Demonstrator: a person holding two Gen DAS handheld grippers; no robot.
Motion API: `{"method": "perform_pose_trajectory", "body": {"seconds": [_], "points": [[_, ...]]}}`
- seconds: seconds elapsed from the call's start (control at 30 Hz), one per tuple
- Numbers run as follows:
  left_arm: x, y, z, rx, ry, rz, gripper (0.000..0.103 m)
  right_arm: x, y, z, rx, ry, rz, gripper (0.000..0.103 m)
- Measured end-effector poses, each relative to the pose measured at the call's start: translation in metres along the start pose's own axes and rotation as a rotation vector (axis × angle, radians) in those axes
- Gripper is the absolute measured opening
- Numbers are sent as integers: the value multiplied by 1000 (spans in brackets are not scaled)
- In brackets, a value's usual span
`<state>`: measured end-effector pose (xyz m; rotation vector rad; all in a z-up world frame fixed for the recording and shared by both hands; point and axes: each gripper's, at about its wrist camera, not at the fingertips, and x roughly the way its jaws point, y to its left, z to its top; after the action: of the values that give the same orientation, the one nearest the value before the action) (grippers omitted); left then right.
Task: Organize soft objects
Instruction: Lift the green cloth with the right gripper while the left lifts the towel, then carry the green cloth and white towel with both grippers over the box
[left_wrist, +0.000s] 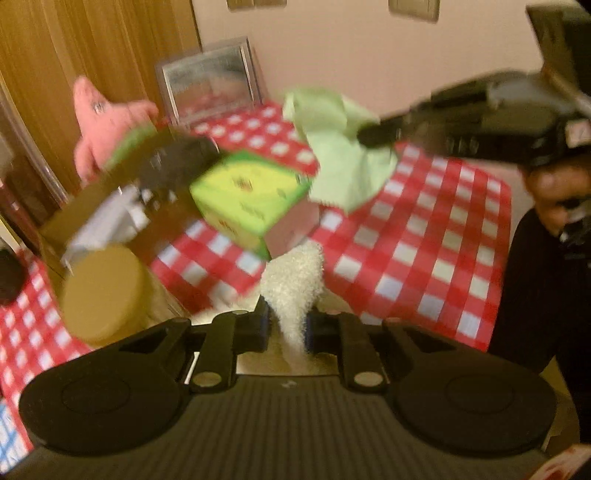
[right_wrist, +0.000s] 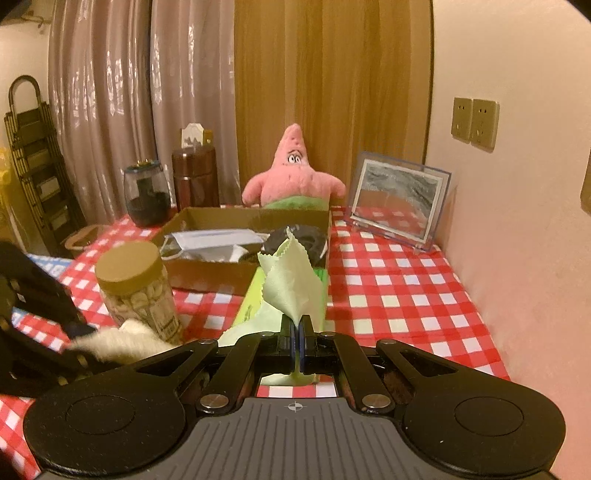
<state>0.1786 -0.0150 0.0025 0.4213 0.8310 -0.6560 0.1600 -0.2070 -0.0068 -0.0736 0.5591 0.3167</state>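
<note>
Nearest in the left wrist view, the left gripper (left_wrist: 290, 325) has its jaws drawn narrow on a white fluffy cloth (left_wrist: 293, 284), pinched between the pads and standing up out of them above the red-and-white checked tablecloth (left_wrist: 424, 258). In the right wrist view, the right gripper (right_wrist: 296, 332) is clamped fully together on one pale green cloth (right_wrist: 291, 284), which rises in a loose fold just past the fingertips. So both hands hold a soft item clear of the table, and the step in hand looks like carrying the two picked-up cloths to where they belong. The likely next move is to bring each over the open cardboard box (right_wrist: 207, 273) beyond them and let go above it, lifting high enough to clear its near wall. Just beyond the green cloth lies one green tissue box (right_wrist: 255, 302). To its left stands one jar with a tan lid (right_wrist: 129, 266). The cardboard box already holds one face mask (right_wrist: 210, 238) and one dark rounded item that I cannot identify. Farther back sit one pink star plush (right_wrist: 293, 177), one dark glass jar (right_wrist: 146, 195), one brown flask (right_wrist: 195, 177) and, at far right, one picture frame (right_wrist: 397, 195) by the wall.
</note>
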Motion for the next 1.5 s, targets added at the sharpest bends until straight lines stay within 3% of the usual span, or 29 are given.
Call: {"method": "perform_pose_trajectory", "body": {"seconds": [0.3,0.57,0.8,1.0,1.2,1.5], "points": [[-53,26,58,0,-105,51,15,-7,-8,31,2,-7,27,2],[-59,78,108,-42,-182,128,15,22,-25,84,26,-32,90,2],[-32,143,138,-129,-188,177,15,76,-33,131,20,-23,125,2],[5,194,145,-200,-175,252,15,129,-38,148,29,4,134,2],[45,235,139,-282,-144,277,15,174,-36,158,46,46,161,2],[95,258,113,-337,-88,312,15,227,-21,151,49,116,187,2]]}}
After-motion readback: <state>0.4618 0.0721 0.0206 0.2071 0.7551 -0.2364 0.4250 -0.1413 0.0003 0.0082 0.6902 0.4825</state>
